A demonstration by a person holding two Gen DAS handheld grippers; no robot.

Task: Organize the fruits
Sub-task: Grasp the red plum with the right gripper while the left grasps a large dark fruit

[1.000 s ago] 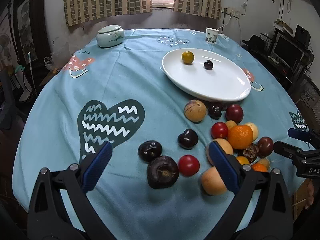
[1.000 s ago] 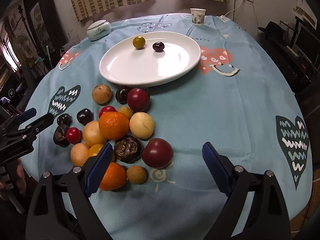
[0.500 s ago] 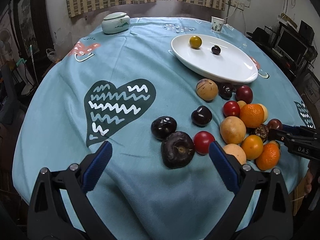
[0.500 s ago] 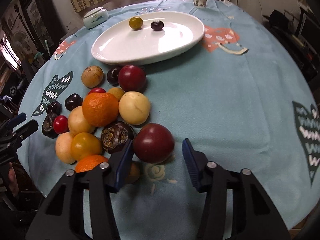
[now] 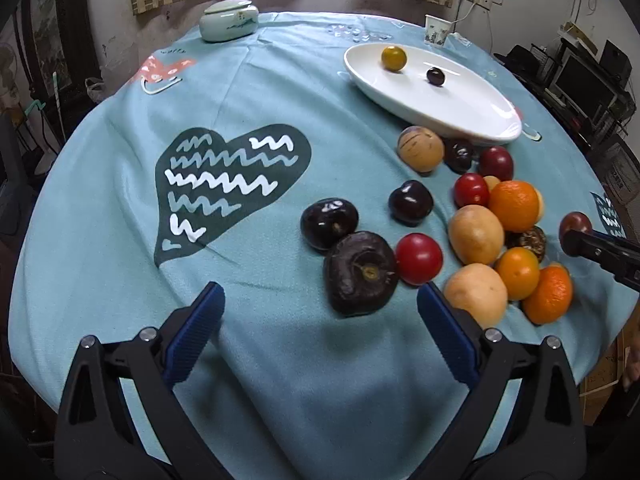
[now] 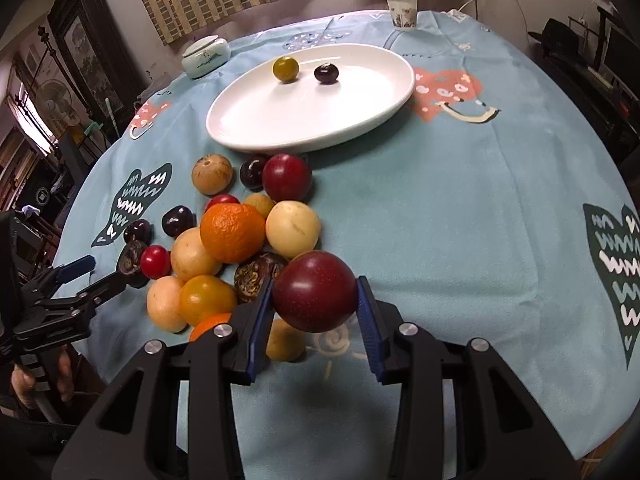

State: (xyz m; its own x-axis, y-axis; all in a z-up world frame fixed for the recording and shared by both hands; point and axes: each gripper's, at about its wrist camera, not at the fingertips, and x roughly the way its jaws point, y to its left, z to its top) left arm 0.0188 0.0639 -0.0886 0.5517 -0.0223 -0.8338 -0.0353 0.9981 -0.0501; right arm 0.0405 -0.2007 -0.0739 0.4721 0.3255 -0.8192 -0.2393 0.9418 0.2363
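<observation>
Right gripper [image 6: 316,312]: clenched on a dark red plum [image 6: 315,291], one blue pad against each flank; the plum looks lifted just clear of the cloth, though contact with the fruit below cannot be ruled out.

Left gripper [image 5: 320,320]: released, jaws wide, nothing between them. It hovers at the near-left edge of the pile, a wrinkled dark fruit [image 5: 361,272] just ahead of its fingers.

Pile [image 6: 232,232]: oranges, pale round fruits, cherries and small tomatoes, touching one another, lying directly left of and beyond the held plum.

Plate [image 6: 384,108]: white, oval, beyond the pile, long axis running left to right across the right wrist view. Two fruits sit in it, a yellow-green one [image 6: 285,68] and a dark cherry [image 6: 326,73], both toward its far side; the near half is bare.

Governing relation: the plate lies straight ahead of the right gripper and slightly left, past the pile. The right hand holds the load and has the clearer line along the pile's right side.

Judged next step: carry forward over the near rim, set down on the bare half.
</observation>
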